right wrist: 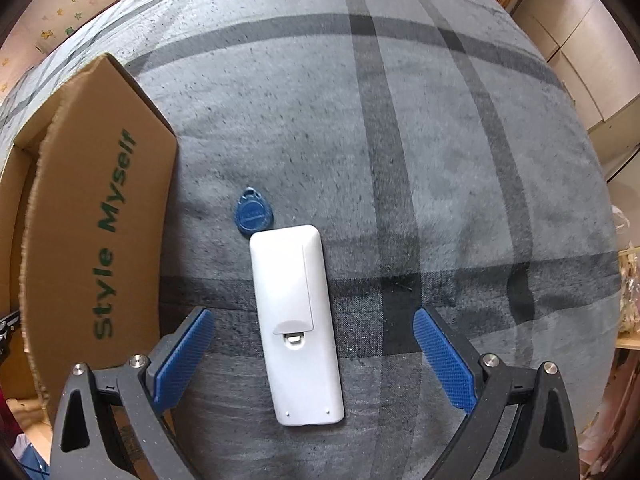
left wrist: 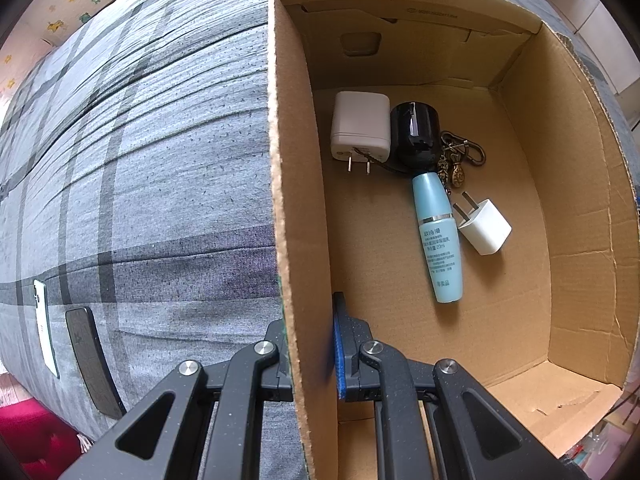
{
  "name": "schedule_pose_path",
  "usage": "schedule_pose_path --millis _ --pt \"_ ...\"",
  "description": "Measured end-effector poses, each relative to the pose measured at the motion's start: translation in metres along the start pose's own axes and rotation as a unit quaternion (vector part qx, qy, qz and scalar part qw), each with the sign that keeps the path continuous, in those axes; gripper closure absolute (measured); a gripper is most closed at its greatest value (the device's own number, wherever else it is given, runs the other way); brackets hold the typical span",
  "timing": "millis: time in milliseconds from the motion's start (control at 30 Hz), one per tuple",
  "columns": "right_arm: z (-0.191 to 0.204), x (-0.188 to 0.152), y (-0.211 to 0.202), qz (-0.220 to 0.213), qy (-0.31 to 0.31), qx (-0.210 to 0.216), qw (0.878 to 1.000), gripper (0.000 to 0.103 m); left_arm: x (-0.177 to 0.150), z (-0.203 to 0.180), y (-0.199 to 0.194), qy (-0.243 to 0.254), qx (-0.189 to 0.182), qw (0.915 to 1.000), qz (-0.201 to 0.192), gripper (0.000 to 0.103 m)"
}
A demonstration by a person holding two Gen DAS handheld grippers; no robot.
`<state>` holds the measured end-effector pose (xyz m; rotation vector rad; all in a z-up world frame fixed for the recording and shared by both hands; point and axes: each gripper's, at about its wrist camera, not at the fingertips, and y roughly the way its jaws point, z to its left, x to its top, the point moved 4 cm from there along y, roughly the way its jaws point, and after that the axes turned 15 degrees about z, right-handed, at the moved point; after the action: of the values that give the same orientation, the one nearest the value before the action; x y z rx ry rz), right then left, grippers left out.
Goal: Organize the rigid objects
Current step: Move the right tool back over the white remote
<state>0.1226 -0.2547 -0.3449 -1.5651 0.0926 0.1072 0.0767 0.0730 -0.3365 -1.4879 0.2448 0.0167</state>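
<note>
The left tongs (left wrist: 312,360) are clamped on the side wall of the cardboard box (left wrist: 296,184), one finger outside and one inside, so they hold the box steady on the bed (left wrist: 160,160). Inside the box already lie a white charger (left wrist: 361,126), a black round cap (left wrist: 416,134), a light blue cosmetic bottle (left wrist: 438,240), a small white plug (left wrist: 486,228) and a bronze keychain (left wrist: 460,156).

The right tongs (right wrist: 314,356) stand wide apart over the white remote control (right wrist: 296,324), which lies back side up on the bed just beside the box, with its battery cover towards the camera. A blue key fob (right wrist: 253,216) lies at the far end of the remote, touching it or almost touching it.

I see some risks from here. The bed cover is soft, so if the tongs press down too deep, the remote can sink and tilt, and the pads may close above its edges and slip. The remote is also long and smooth; a grip near one end can let it swing and fall during the lift. The pad nearest the box stands close to the box wall, so it may hit the wall while it closes. Finally, moving the remote could push the fob away. On the other side of the box two phones (left wrist: 86,360) still wait on the bed.
</note>
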Motion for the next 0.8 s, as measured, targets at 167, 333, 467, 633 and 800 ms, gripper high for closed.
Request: schedule_pose_path --millis 167,333,467,633,800 --pt "-0.005 0.001 0.015 0.008 -0.003 -0.003 1.0 0.001 0.0 -0.001 0.0 0.001 0.003 1.0 -0.001 0.09" --pt "-0.005 0.001 0.029 0.017 -0.009 -0.007 1.0 0.001 0.0 -0.001 0.0 -0.004 0.001 1.0 -0.001 0.09" --pt "-0.005 0.001 0.039 0.024 -0.008 -0.007 1.0 0.001 0.0 -0.001 0.0 -0.005 0.003 1.0 -0.001 0.09" --pt "0.0 0.0 0.042 0.023 -0.011 -0.006 1.0 0.002 0.0 -0.001 0.0 -0.008 0.003 1.0 0.0 0.09" --pt "0.008 0.004 0.049 0.035 -0.008 -0.002 0.999 0.015 -0.001 -0.002 -0.001 -0.01 0.005 0.9999 0.0 0.09"
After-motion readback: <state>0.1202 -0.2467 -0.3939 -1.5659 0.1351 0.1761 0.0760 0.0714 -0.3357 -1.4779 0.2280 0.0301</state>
